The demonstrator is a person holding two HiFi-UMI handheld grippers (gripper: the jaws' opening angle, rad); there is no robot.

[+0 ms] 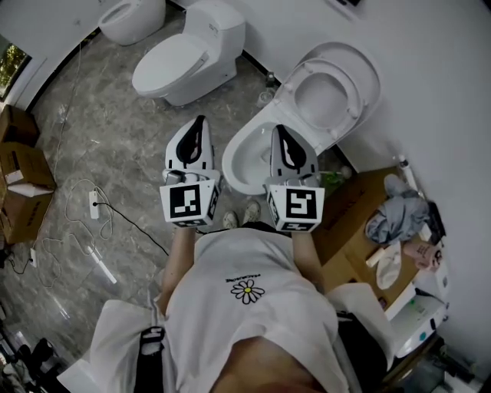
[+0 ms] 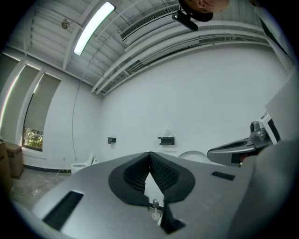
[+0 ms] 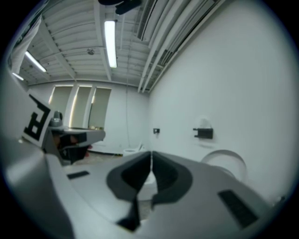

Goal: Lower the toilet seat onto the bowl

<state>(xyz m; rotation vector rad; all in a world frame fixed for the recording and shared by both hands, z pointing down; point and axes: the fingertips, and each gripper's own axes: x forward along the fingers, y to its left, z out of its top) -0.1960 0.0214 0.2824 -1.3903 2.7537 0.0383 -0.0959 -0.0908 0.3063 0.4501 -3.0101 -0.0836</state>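
Three toilets stand along the floor's wall edge: a closed toilet [image 1: 188, 55], another toilet [image 1: 130, 17] in the far left corner, and the open one, whose bowl [image 1: 247, 157] lies just ahead of the two grippers; the toilet seat [image 1: 328, 98] stands raised, a white oval ring leaning back against its lid [image 1: 367, 73] at the wall, lifted off the bowl's rim; the left gripper [image 1: 200, 123] and the right gripper [image 1: 279, 132] are side by side, each with jaws pressed together on nothing, as their own views show; only the head view shows the cardboard boxes [image 1: 23, 180] at the floor's left edge; only the gripper views show a ceiling lamp [image 2: 93, 28] and two black wall brackets [image 2: 166, 140].
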